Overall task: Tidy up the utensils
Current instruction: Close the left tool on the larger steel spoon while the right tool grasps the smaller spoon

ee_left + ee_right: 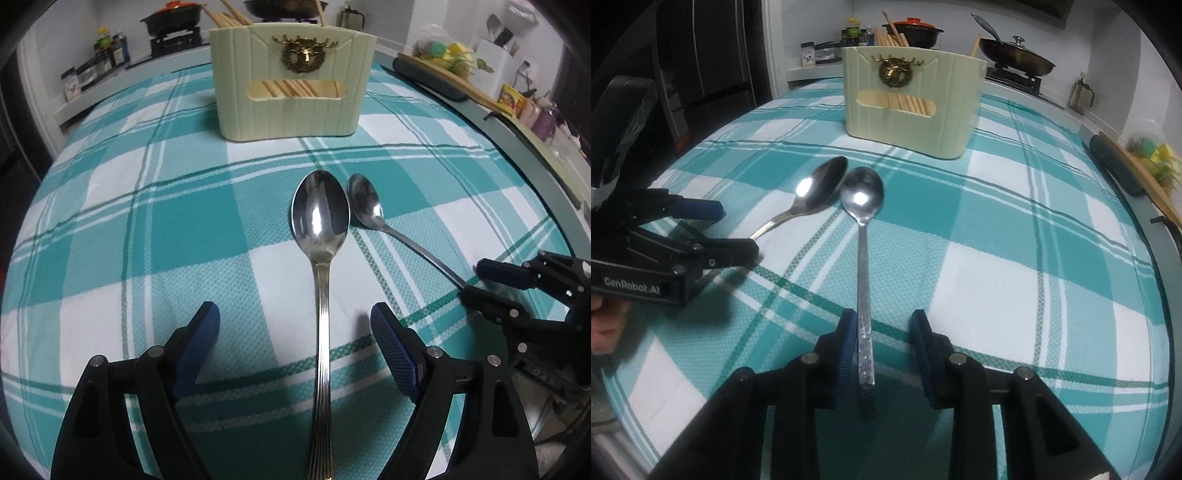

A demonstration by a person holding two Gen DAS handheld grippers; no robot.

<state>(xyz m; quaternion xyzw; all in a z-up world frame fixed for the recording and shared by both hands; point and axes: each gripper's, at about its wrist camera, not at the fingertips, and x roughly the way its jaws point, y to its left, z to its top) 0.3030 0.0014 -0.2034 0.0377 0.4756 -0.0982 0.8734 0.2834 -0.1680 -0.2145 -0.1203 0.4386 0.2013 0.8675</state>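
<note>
Two spoons lie bowl-up on the teal checked cloth (pixel 155 229) over the tabletop, their bowls nearly touching, short of the cream utensil holder (pixel 291 81) with its chopsticks (pixel 295 89).

The left wrist view shows the left tongs (pixel 295 332) spread wide, the ribbed handle of the large spoon (pixel 320 218) running between them, untouched. It also catches the right tongs (pixel 484 284) straddling the small spoon (pixel 364 201).

The right wrist view alone shows those right tongs (pixel 884 339) part open, the left pad close beside the patterned handle of the small spoon (pixel 862 194); whether it touches I cannot tell. It shows the large spoon (pixel 822 186) and a wok (pixel 1015 59) behind.
</note>
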